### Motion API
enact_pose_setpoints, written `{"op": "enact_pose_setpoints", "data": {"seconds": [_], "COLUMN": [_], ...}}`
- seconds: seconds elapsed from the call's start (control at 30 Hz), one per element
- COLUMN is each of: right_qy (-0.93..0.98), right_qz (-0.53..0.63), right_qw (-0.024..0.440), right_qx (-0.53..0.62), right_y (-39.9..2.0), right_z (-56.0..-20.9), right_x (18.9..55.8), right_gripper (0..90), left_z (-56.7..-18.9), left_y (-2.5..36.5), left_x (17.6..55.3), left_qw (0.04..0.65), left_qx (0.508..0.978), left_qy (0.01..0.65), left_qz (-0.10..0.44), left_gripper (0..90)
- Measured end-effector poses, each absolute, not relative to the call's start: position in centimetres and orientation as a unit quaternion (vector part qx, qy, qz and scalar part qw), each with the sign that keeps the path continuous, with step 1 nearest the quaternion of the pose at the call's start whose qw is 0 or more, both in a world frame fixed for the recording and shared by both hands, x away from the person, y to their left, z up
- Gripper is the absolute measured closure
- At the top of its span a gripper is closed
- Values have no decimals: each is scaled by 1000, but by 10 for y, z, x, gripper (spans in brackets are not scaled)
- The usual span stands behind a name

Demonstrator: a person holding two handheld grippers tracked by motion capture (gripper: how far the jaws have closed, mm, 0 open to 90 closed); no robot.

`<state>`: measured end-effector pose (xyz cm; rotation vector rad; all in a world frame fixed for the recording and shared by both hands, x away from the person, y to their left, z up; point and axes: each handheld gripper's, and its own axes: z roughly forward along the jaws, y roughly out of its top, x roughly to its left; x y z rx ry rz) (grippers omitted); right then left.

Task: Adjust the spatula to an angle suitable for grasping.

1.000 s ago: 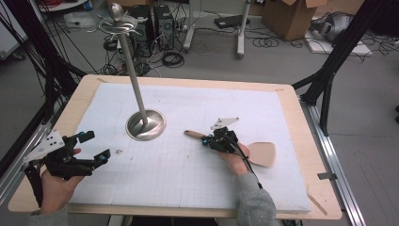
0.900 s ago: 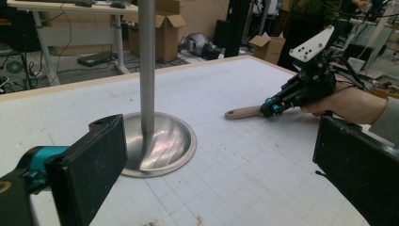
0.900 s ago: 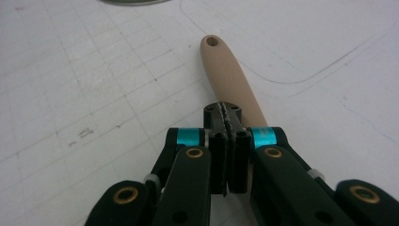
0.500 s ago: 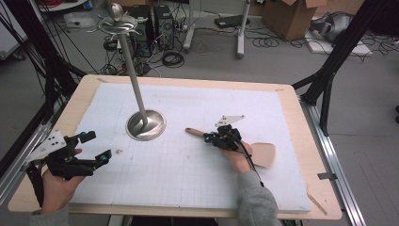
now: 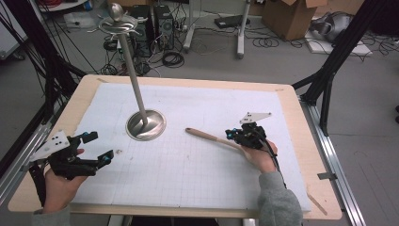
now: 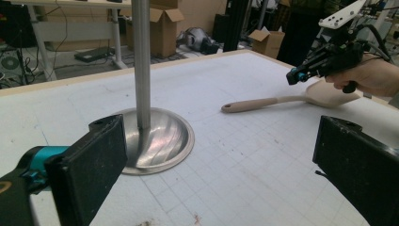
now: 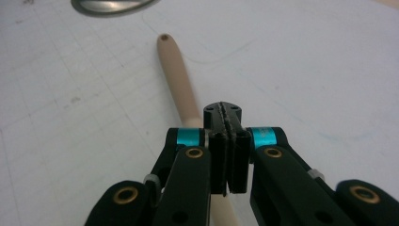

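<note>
Two handheld grippers work near a wooden spatula (image 5: 211,138) beside a steel stand (image 5: 145,124).
Right gripper (image 7: 227,112) hovers above the handle, jaws pressed together, empty; it must open to grasp. Left gripper (image 6: 221,165) waits wide open.

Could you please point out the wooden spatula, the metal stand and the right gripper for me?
wooden spatula (image 6: 263,102), left gripper view, middle of its handle.
metal stand (image 5: 146,125), high view, its round base.
right gripper (image 7: 227,115), right gripper view, tips of its shut jaws above the handle.

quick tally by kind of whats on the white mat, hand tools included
tall silver metal stand with round base: 1
beige wooden spatula: 1
black two-jaw tools, left tool and right tool: 2
total: 4
</note>
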<state>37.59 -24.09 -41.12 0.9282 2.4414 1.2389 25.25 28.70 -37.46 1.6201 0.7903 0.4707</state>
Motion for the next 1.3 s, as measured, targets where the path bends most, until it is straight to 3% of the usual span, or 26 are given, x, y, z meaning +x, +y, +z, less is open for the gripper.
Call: {"op": "enact_pose_setpoints", "data": {"seconds": [0.47,1.3], "right_qy": [848,862], "right_qz": [389,344], "right_qw": [110,79], "right_qx": [342,364], "right_y": [-264,-262], "right_z": [-419,-424], "right_x": [376,379], "right_gripper": [900,900], "left_z": [-376,-376], "left_y": [287,285], "left_x": [253,253], "left_qw": [595,595], "left_qx": [699,702], "left_qy": [342,334], "left_qz": [201,203], "left_gripper": [41,52]}}
